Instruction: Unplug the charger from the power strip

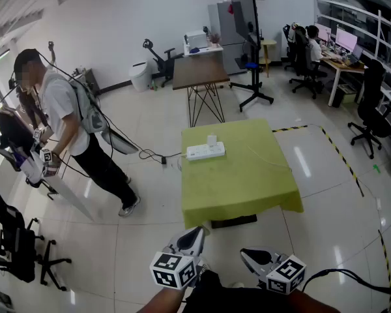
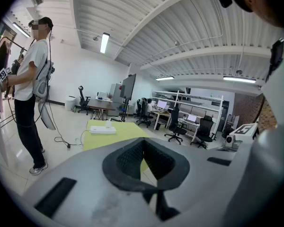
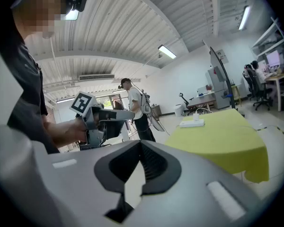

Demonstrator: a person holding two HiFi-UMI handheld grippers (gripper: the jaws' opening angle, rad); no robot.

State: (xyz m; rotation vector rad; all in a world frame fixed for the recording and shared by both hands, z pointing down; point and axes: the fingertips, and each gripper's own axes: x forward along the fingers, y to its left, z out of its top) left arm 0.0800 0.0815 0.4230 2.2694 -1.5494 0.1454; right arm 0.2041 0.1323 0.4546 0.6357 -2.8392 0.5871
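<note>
A white power strip (image 1: 205, 151) lies near the far edge of a table with a yellow-green cloth (image 1: 247, 181). A small white charger (image 1: 212, 140) stands plugged into it. Both grippers are held low at the near side, well short of the table. My left gripper (image 1: 195, 235) and my right gripper (image 1: 247, 255) both have their jaws together, with nothing between them. From the left gripper view the power strip (image 2: 102, 130) and charger (image 2: 108, 124) are far ahead, beyond the shut left gripper (image 2: 143, 142). The right gripper (image 3: 141, 148) points toward the power strip (image 3: 191, 123) at the right.
A white cable (image 1: 153, 155) runs from the strip down to the floor at the table's left. Another person (image 1: 72, 129) with grippers stands at the left. A brown table (image 1: 199, 74), a stand on a wheeled base (image 1: 254, 57), office chairs (image 1: 371, 109) and desks are behind.
</note>
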